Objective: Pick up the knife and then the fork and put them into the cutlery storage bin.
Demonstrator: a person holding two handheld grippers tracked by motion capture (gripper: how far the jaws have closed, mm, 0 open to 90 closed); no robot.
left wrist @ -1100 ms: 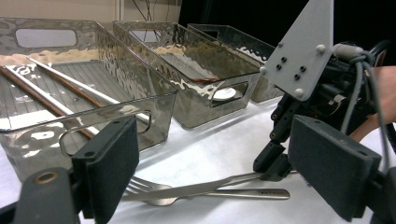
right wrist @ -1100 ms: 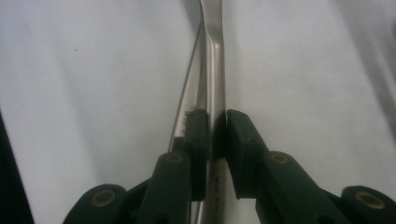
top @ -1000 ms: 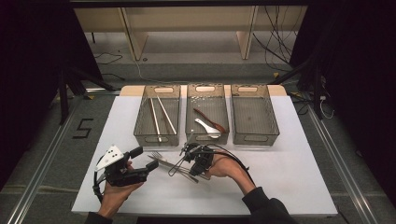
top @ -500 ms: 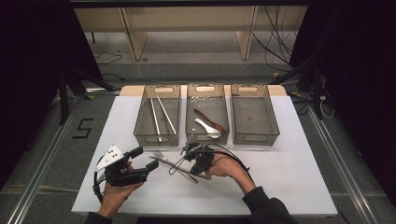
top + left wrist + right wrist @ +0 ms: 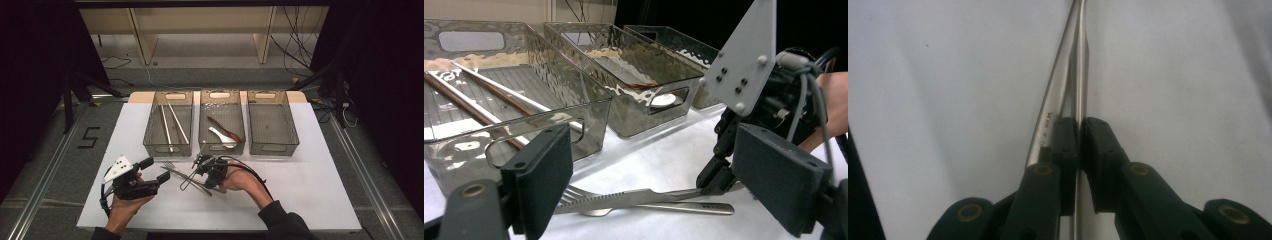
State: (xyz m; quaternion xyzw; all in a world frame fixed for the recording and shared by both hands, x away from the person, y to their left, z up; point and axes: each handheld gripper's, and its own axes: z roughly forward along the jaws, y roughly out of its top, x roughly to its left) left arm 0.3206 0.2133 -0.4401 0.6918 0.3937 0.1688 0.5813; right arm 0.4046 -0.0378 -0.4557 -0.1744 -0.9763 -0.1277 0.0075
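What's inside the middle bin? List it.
Inside the middle bin lie a white spoon and a brown utensil behind it, its far end near small pale pieces by the far wall. What lies beneath them is covered.

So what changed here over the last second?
The right gripper has just been closing and is now shut on one metal utensil handle, beside the fork on the table. Both hands, the left gripper and the three bins' contents stayed put.
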